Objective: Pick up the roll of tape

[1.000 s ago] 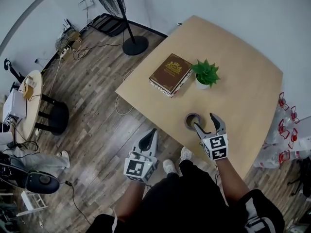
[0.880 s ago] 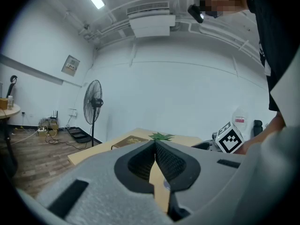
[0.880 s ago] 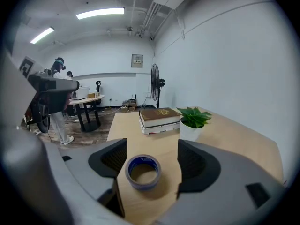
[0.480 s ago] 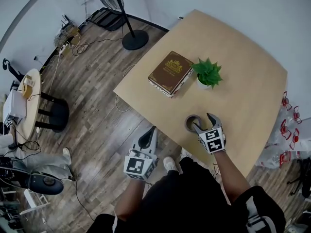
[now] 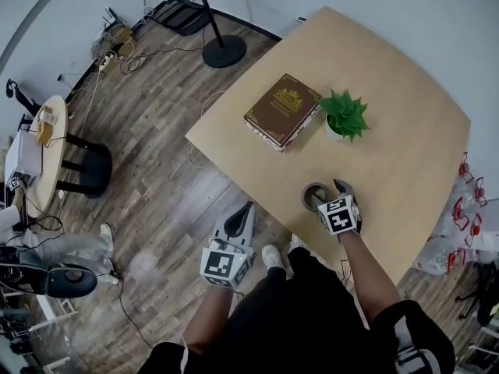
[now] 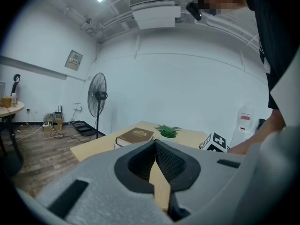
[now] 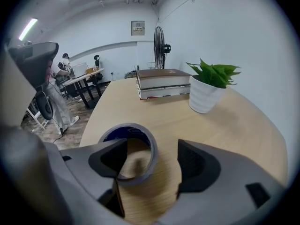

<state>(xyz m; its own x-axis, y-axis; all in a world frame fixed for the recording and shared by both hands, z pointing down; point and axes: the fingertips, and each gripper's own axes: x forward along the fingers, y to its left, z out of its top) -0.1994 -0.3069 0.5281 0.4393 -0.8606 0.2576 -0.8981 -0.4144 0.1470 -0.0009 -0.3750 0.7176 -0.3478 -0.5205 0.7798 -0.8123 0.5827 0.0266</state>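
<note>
The roll of tape [image 5: 313, 195] is a grey-blue ring lying flat near the front edge of the wooden table [image 5: 405, 131]. My right gripper [image 5: 328, 195] is down on it and open. In the right gripper view the left jaw stands inside the hole of the roll [image 7: 127, 127] and the right jaw outside, so the right gripper [image 7: 152, 148] straddles the ring's near wall without closing on it. My left gripper [image 5: 241, 222] hangs off the table over the floor, shut and empty; its jaws meet in the left gripper view [image 6: 156, 147].
A brown book [image 5: 281, 111] and a small green plant in a white pot [image 5: 344, 118] stand behind the tape on the table. A pedestal fan [image 5: 224, 51] stands on the floor beyond the table's far corner. A round side table [image 5: 47, 150] is at the left.
My right gripper has moved forward and down over the tape, so one jaw now sits in the roll's hole. The left gripper has stayed where it was.
</note>
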